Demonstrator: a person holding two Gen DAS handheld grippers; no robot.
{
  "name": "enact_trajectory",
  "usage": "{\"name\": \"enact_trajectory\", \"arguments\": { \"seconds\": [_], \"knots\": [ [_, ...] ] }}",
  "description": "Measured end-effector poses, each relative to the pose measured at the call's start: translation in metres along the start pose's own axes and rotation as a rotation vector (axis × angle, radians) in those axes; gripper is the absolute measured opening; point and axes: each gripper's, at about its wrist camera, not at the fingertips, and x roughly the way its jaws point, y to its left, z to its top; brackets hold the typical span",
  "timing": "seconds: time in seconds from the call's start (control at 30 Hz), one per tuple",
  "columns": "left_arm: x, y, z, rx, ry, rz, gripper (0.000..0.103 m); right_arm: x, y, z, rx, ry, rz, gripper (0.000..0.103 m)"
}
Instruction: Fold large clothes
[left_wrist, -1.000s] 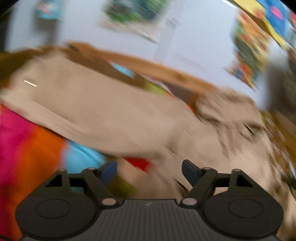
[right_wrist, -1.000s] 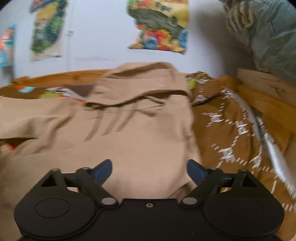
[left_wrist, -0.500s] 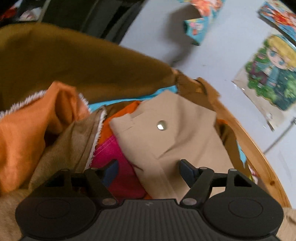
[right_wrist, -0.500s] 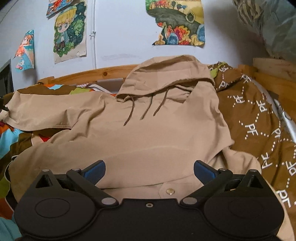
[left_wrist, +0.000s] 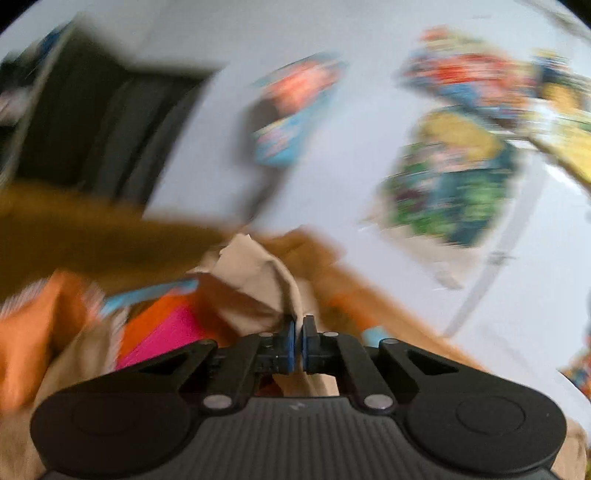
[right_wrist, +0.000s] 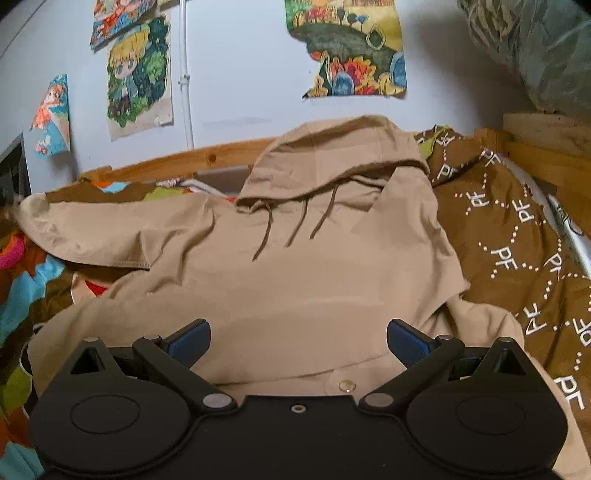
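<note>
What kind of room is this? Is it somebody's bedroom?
Most likely a bedroom. The tan hoodie lies on a bed with a wooden frame and a brown patterned blanket, and cartoon posters are stuck on the white wall behind it.

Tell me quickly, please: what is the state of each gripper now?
Left gripper: closed on a fold of the beige hoodie.
Right gripper: open, holding nothing, above the hoodie's lower part.
</note>
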Motion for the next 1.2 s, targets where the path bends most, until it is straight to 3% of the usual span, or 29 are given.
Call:
{"name": "enact_trajectory", "arguments": {
  "seconds": [0.17,0.27,0.4,0.57,0.7,0.77,0.83,0.87,0.9,1.03,1.13,1.2],
  "knots": [
    [-0.038,-0.104,0.017,0.267,-0.080,-0.316,0.001,-0.011,-0.010,0.007,0.042,-0.045,-0.001,0.101],
    [-0.062,-0.163,0.012,0.367,-0.075,-0.502,0.001,-0.018,-0.021,0.011,0.079,-0.079,-0.019,0.101],
    [-0.080,-0.237,-0.027,0.503,0.018,-0.728,0.001,-0.027,-0.038,0.014,0.128,-0.130,-0.067,0.101],
    [-0.094,-0.288,-0.118,0.645,0.197,-0.924,0.001,-0.031,-0.064,0.012,0.160,-0.165,-0.176,0.101],
    [-0.088,-0.295,-0.192,0.679,0.365,-0.988,0.002,-0.027,-0.082,0.007,0.165,-0.161,-0.252,0.101],
    [-0.083,-0.289,-0.226,0.684,0.490,-0.998,0.004,-0.022,-0.090,0.002,0.162,-0.150,-0.279,0.101],
    [-0.080,-0.282,-0.245,0.657,0.600,-1.015,0.022,-0.019,-0.098,-0.002,0.176,-0.138,-0.301,0.101],
    [-0.080,-0.275,-0.250,0.635,0.631,-1.034,0.050,-0.018,-0.101,-0.004,0.185,-0.133,-0.307,0.101],
    [-0.081,-0.268,-0.251,0.624,0.639,-1.048,0.073,-0.016,-0.104,-0.006,0.194,-0.130,-0.313,0.101],
    [-0.078,-0.242,-0.236,0.654,0.617,-1.043,0.079,-0.014,-0.105,-0.013,0.198,-0.129,-0.308,0.100],
    [-0.058,-0.220,-0.214,0.679,0.564,-0.893,0.079,-0.009,-0.096,-0.014,0.153,-0.119,-0.276,0.092],
    [-0.031,-0.201,-0.202,0.663,0.535,-0.712,0.079,-0.003,-0.087,-0.015,0.106,-0.109,-0.243,0.085]
  ]
}}
